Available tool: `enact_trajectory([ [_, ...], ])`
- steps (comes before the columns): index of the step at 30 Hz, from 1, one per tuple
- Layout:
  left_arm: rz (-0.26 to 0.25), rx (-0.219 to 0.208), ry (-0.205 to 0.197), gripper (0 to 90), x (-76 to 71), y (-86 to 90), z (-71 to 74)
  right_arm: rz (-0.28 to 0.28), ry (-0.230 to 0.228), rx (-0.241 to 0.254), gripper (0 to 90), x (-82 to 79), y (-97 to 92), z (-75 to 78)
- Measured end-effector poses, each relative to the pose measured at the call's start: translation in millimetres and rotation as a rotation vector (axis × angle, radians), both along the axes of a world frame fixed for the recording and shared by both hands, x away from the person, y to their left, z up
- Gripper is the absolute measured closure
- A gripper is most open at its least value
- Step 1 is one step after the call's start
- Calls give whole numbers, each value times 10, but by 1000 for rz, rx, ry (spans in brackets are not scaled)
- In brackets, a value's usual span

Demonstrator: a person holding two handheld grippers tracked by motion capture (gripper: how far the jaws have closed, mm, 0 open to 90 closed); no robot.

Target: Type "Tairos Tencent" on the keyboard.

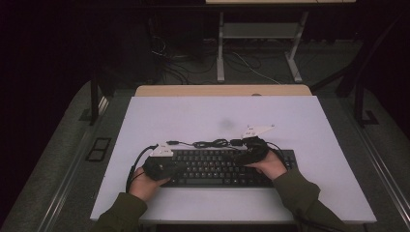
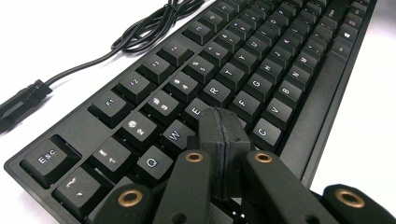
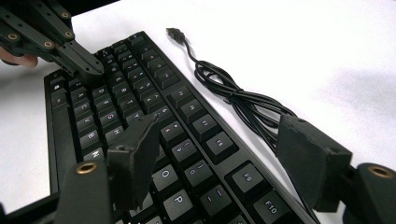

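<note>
Left gripper jaws pressed together, tip down on the keyboard around the D key, mid-table. Right gripper jaws apart, empty, hovering above the right keys. Looks like key-pressing; next probably lift and retarget. USB cable behind.

White table: black keyboard near front edge, coiled cable just behind it
</note>
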State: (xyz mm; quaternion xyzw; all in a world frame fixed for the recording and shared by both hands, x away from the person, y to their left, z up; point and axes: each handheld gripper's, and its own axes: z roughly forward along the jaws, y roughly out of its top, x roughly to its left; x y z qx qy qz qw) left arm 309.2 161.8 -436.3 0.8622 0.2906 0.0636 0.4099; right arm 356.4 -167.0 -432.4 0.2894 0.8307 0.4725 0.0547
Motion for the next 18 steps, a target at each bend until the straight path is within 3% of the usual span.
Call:
enact_trajectory([
  [10, -7, 3, -14, 889, 0, 11, 31, -2, -2, 1, 298, 0, -2, 3],
  [18, 2, -20, -10, 889, -1, 23, 48, -3, -3, 3, 298, 2, -4, 4],
])
